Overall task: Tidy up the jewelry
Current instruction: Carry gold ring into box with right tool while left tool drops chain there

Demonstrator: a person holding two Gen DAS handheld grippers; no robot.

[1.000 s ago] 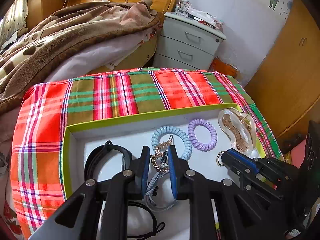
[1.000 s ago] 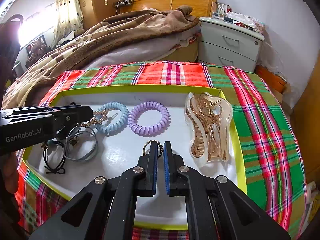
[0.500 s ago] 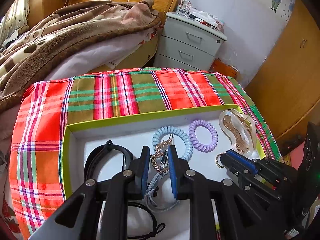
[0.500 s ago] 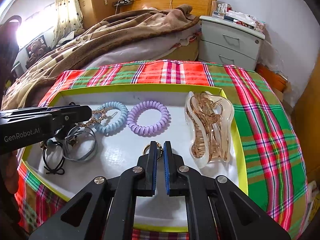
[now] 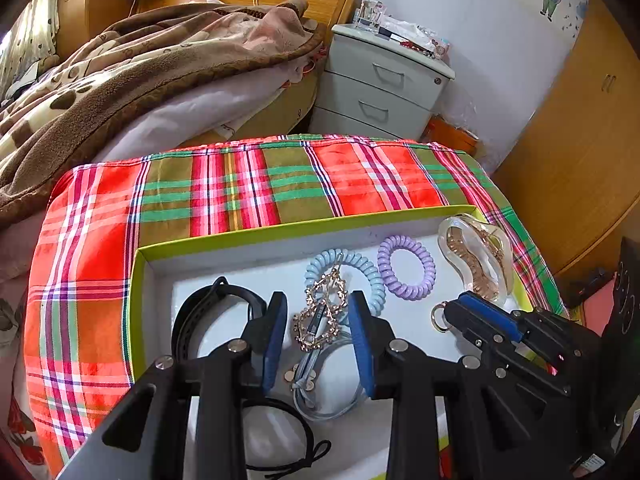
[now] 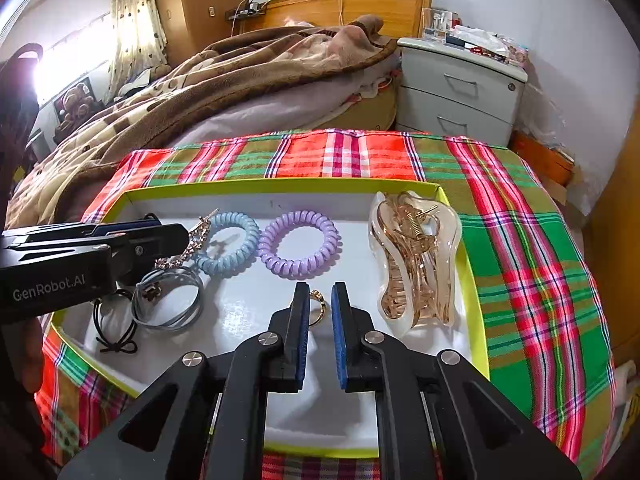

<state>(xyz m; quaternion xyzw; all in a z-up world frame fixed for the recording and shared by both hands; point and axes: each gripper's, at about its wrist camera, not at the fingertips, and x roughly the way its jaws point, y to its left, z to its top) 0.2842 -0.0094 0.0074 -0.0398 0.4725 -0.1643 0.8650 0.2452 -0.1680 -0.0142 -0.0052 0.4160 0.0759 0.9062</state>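
A white tray with a lime rim (image 5: 280,232) (image 6: 280,182) lies on the plaid cloth. My left gripper (image 5: 318,308) hangs low over the tray's left part. Its jaws are opening, and a gold rhinestone hair ornament (image 5: 320,312) (image 6: 192,244) lies loose between the pads. My right gripper (image 6: 320,292) (image 5: 452,312) is over the tray's middle. Its jaws are also opening, with a small gold ring (image 6: 319,303) (image 5: 438,316) on the tray floor between the tips, and the pads stand clear of it.
The tray also holds a blue coil tie (image 6: 228,248), a purple coil tie (image 6: 298,248), a clear claw clip (image 6: 416,264), a grey hair tie (image 6: 168,304), a black hair tie (image 6: 116,328) and a black headband (image 5: 208,308). A bed and a nightstand (image 6: 456,88) stand behind.
Both pairs of jaws have spread apart. The left let go of the gold ornament and the right let go of the ring. Neither hand has shifted.
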